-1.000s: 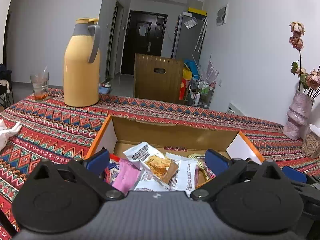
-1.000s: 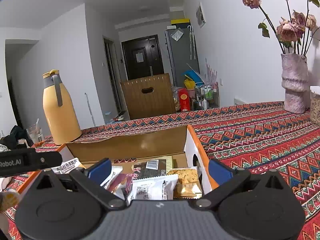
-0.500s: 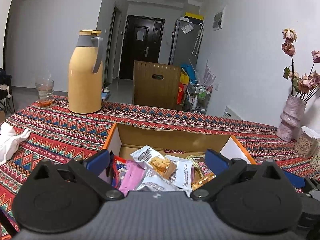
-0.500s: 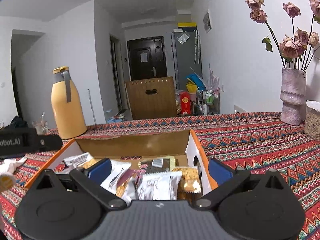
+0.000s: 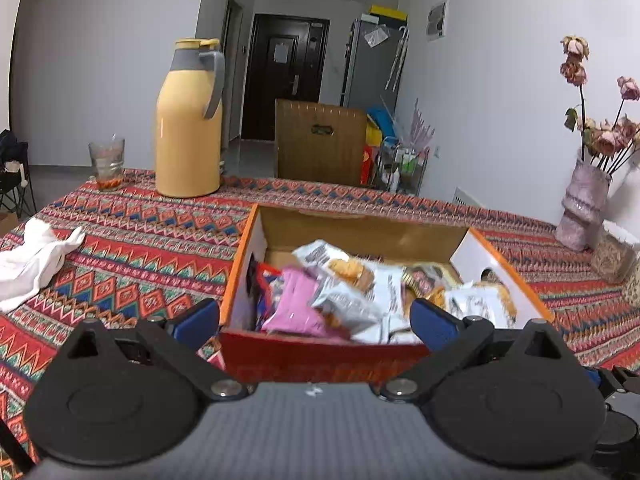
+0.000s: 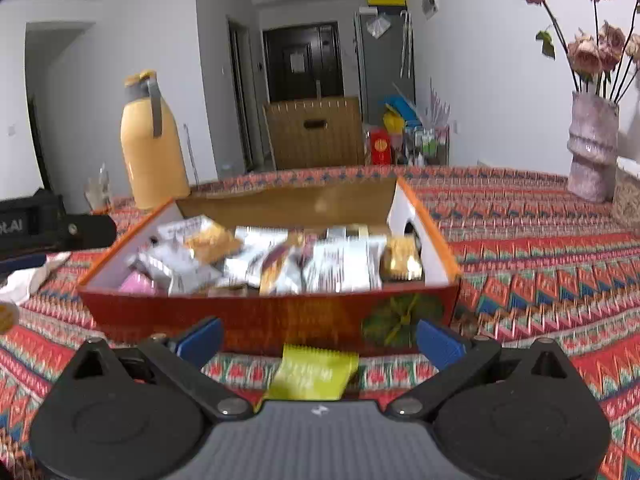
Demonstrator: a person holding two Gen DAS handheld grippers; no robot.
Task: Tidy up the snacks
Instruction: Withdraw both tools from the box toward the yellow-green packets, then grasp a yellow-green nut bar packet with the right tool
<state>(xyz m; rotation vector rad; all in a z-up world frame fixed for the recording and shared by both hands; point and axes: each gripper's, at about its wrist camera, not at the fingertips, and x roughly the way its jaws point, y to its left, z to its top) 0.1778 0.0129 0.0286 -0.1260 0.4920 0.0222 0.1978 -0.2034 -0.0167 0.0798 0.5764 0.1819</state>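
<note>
Both grippers hang back from the snack box, jaws spread and holding nothing.

Nearest the right gripper (image 6: 318,338), a yellow-green packet (image 6: 314,372) lies on the tablecloth (image 6: 540,280) against the box (image 6: 272,316)'s near wall — likely a stray snack, though blurred. A low approach could shove it under the box. The left gripper (image 5: 314,320) points level over the near-left corner; the snacks (image 5: 352,292) are piled loosely, so a careless reach might spill one over the rim.
</note>
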